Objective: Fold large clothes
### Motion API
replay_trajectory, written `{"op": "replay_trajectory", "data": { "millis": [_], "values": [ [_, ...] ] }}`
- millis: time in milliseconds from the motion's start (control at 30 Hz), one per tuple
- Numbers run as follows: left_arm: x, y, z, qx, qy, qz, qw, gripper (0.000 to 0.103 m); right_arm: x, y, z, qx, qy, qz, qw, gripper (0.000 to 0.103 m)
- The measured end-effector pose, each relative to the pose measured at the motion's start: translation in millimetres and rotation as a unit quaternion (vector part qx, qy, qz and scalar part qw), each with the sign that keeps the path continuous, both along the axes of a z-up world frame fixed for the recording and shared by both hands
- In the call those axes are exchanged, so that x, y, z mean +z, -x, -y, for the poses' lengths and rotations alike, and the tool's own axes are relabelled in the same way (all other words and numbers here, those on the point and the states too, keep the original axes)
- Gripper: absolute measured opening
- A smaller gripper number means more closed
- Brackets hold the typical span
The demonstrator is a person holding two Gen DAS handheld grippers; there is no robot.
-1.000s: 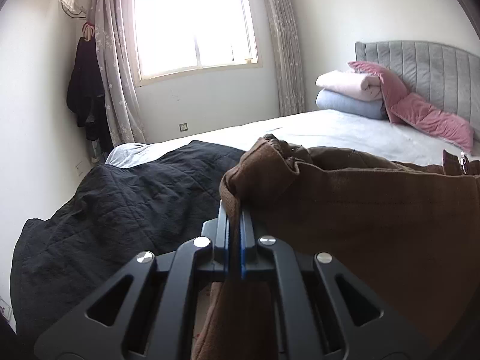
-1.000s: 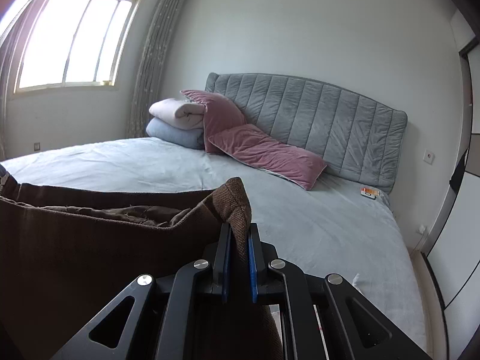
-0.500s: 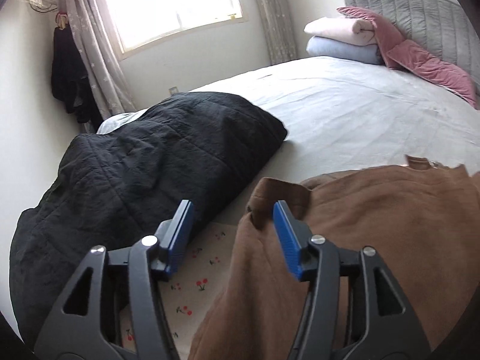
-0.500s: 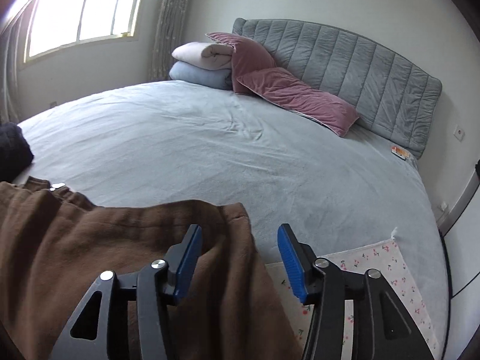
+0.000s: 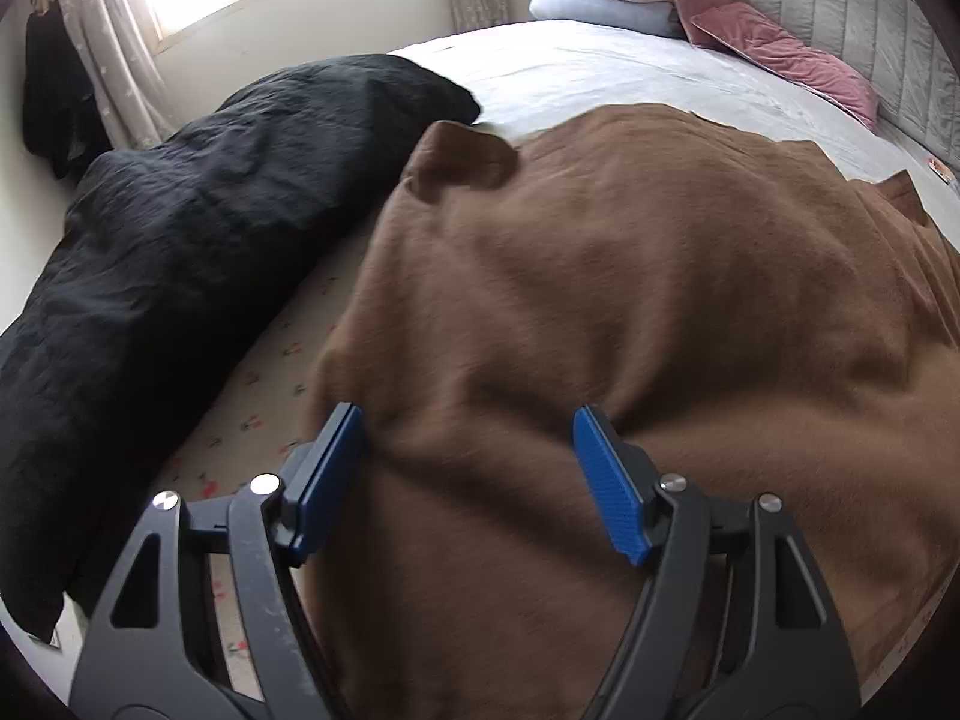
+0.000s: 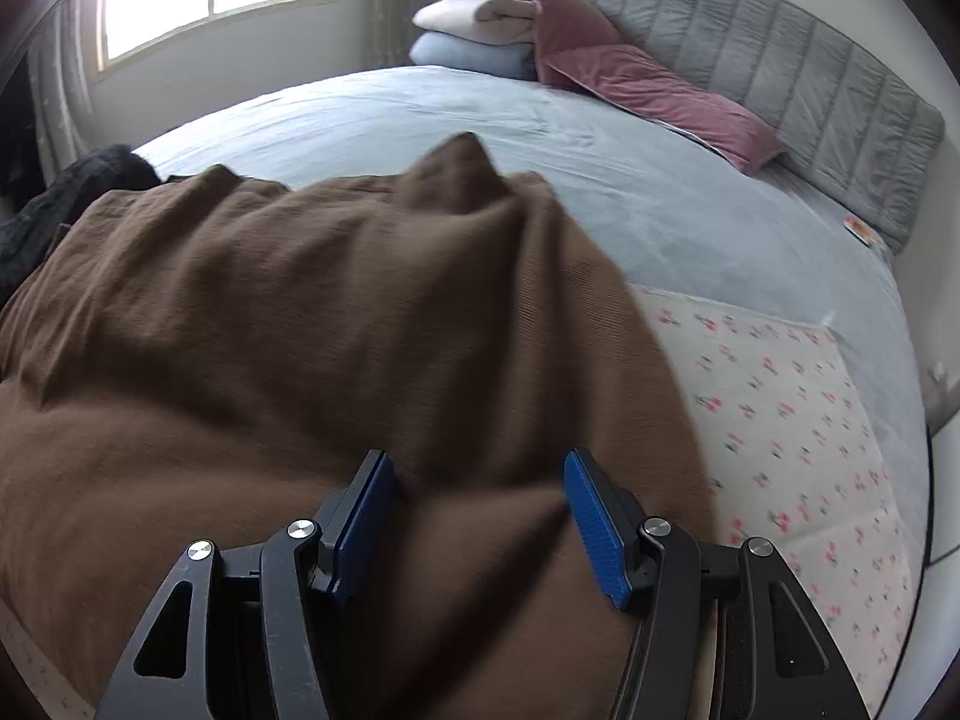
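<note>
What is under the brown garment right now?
The brown garment lies on a cherry-print sheet at its sides, and its far edge reaches the grey bedspread. Whatever is beneath its middle is covered.

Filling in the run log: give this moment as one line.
left gripper: opening, nothing gripped | right gripper: open, nothing gripped | brown corduroy garment: lying on bed

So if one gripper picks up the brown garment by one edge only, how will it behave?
Probably floppy: the brown garment lies in soft folds and a raised peak, so it would likely sag and hang. Its ribbed, thick-looking weave suggests some weight, so it may drag along the bed sheet. It seems unlikely to slip from ridged pads.
</note>
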State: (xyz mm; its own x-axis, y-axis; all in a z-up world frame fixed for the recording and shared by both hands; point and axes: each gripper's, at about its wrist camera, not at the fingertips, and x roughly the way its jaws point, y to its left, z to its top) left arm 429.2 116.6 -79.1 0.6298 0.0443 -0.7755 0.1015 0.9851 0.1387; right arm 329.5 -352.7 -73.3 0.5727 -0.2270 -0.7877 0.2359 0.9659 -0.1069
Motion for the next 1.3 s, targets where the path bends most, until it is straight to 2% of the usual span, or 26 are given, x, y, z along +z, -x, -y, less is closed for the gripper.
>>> {"op": "replay_trajectory", "data": {
  "millis": [67, 133, 167, 200, 233, 267, 333, 367, 467, 500, 600, 667, 700, 767, 800, 867, 900, 933, 967, 1000, 1067, 1100, 1133, 1167, 1267, 1300],
  "values": [
    [13, 17, -23, 0.007, 0.005, -0.004, 1.0000, 0.074, 14, 30, 23, -0.013, -0.046, 0.014, 0.999, 0.061],
    [24, 39, -41, 0.007, 0.028, -0.012, 0.9995, 0.074, 28, 62, 36, -0.040, -0.082, 0.033, 0.995, 0.067],
    [30, 53, -49, 0.011, 0.046, -0.014, 0.9988, 0.076, 33, 78, 41, -0.048, -0.111, 0.046, 0.992, 0.069],
    [35, 67, -58, 0.018, 0.073, -0.017, 0.9970, 0.080, 37, 95, 44, -0.055, -0.145, 0.062, 0.986, 0.076],
    [36, 82, -67, 0.028, 0.104, -0.025, 0.9939, 0.088, 36, 110, 48, -0.065, -0.178, 0.073, 0.979, 0.082],
    [37, 94, -75, 0.036, 0.143, -0.034, 0.9885, 0.091, 32, 122, 51, -0.075, -0.208, 0.078, 0.972, 0.083],
    [33, 115, -88, 0.047, 0.223, -0.061, 0.9718, 0.091, 21, 136, 55, -0.088, -0.261, 0.070, 0.959, 0.083],
    [28, 123, -92, 0.054, 0.262, -0.075, 0.9605, 0.091, 13, 141, 55, -0.093, -0.289, 0.063, 0.951, 0.083],
    [3, 137, -93, 0.070, 0.375, -0.112, 0.9178, 0.091, -7, 157, 44, -0.104, -0.362, 0.057, 0.925, 0.083],
    [-7, 138, -90, 0.075, 0.401, -0.120, 0.9049, 0.091, -14, 159, 43, -0.112, -0.383, 0.060, 0.915, 0.083],
    [-35, 128, -77, 0.109, 0.445, -0.136, 0.8785, 0.091, -30, 151, 43, -0.134, -0.430, 0.070, 0.890, 0.083],
    [-53, 121, -72, 0.134, 0.480, -0.133, 0.8566, 0.090, -41, 143, 47, -0.156, -0.460, 0.086, 0.870, 0.083],
    [-56, 120, -71, 0.149, 0.493, -0.117, 0.8491, 0.090, -45, 139, 51, -0.165, -0.475, 0.099, 0.859, 0.083],
    [-57, 117, -72, 0.182, 0.498, -0.072, 0.8449, 0.083, -50, 130, 60, -0.186, -0.498, 0.128, 0.837, 0.083],
    [-58, 115, -72, 0.198, 0.502, -0.063, 0.8397, 0.083, -52, 126, 63, -0.198, -0.504, 0.134, 0.830, 0.083],
    [-60, 112, -73, 0.233, 0.503, -0.042, 0.8313, 0.066, -52, 117, 67, -0.215, -0.504, 0.141, 0.825, 0.078],
    [-61, 110, -75, 0.249, 0.503, -0.037, 0.8273, 0.059, -51, 113, 69, -0.223, -0.498, 0.141, 0.826, 0.064],
    [-61, 108, -80, 0.260, 0.506, -0.033, 0.8213, 0.044, -48, 110, 71, -0.232, -0.490, 0.139, 0.829, 0.041],
    [-60, 104, -81, 0.262, 0.512, -0.033, 0.8175, 0.036, -43, 107, 74, -0.227, -0.492, 0.143, 0.828, 0.036],
    [-53, 102, -80, 0.261, 0.508, -0.028, 0.8206, 0.033, -32, 106, 75, -0.215, -0.492, 0.152, 0.830, 0.029],
    [-30, 105, -77, 0.244, 0.486, 0.003, 0.8390, 0.028, 0, 108, 73, -0.183, -0.462, 0.181, 0.849, 0.026],
    [-19, 109, -76, 0.231, 0.479, 0.023, 0.8465, 0.028, 9, 110, 71, -0.174, -0.461, 0.195, 0.848, 0.025],
    [-14, 112, -79, 0.222, 0.476, 0.035, 0.8499, 0.028, 10, 113, 73, -0.175, -0.467, 0.202, 0.842, 0.025],
    [-14, 111, -84, 0.215, 0.474, 0.036, 0.8529, 0.028, 5, 113, 77, -0.176, -0.472, 0.199, 0.841, 0.025],
    [-41, 100, -84, 0.199, 0.424, -0.023, 0.8830, 0.034, -34, 115, 87, -0.185, -0.491, 0.133, 0.841, 0.031],
    [-49, 98, -84, 0.190, 0.408, -0.039, 0.8921, 0.039, -49, 121, 90, -0.189, -0.502, 0.118, 0.836, 0.038]
  ]
}}
